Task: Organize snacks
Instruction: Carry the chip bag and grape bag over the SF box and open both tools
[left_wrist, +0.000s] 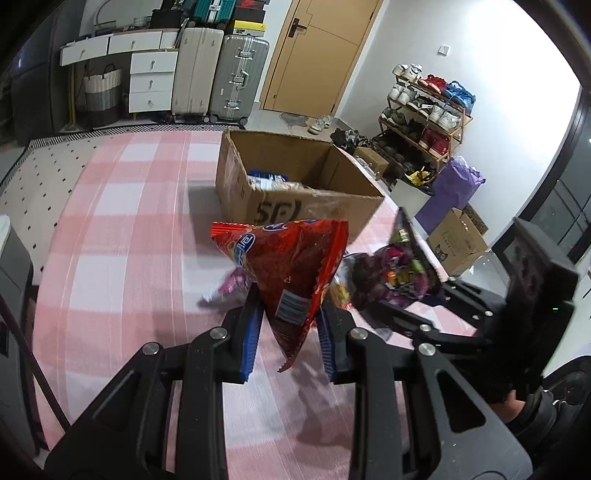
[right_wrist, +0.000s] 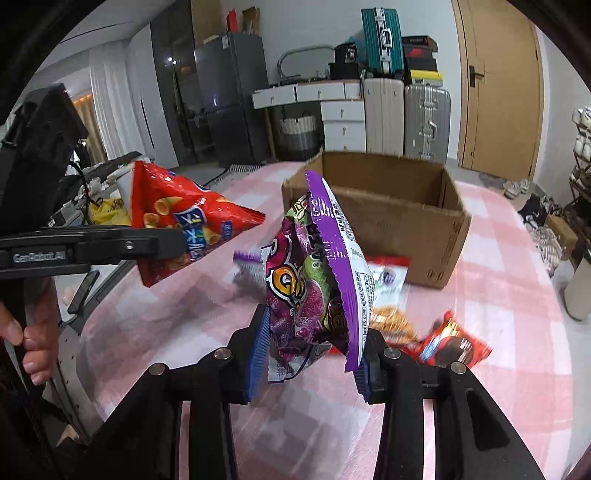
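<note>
My left gripper (left_wrist: 288, 317) is shut on a red snack bag (left_wrist: 291, 266) and holds it above the pink checked tablecloth (left_wrist: 129, 221), in front of the open cardboard box (left_wrist: 295, 192). My right gripper (right_wrist: 310, 343) is shut on a purple snack bag (right_wrist: 314, 288), also held up before the box (right_wrist: 388, 218). The red bag (right_wrist: 177, 221) and left gripper show at the left of the right wrist view. The purple bag (left_wrist: 399, 273) shows to the right in the left wrist view. Some packets lie inside the box.
More snack packets lie on the cloth near the box: a red one (right_wrist: 450, 343), an orange one (right_wrist: 391, 321) and a white one (right_wrist: 384, 277). A shoe rack (left_wrist: 424, 118), suitcases (left_wrist: 221, 77) and a door (left_wrist: 317, 55) stand beyond the table.
</note>
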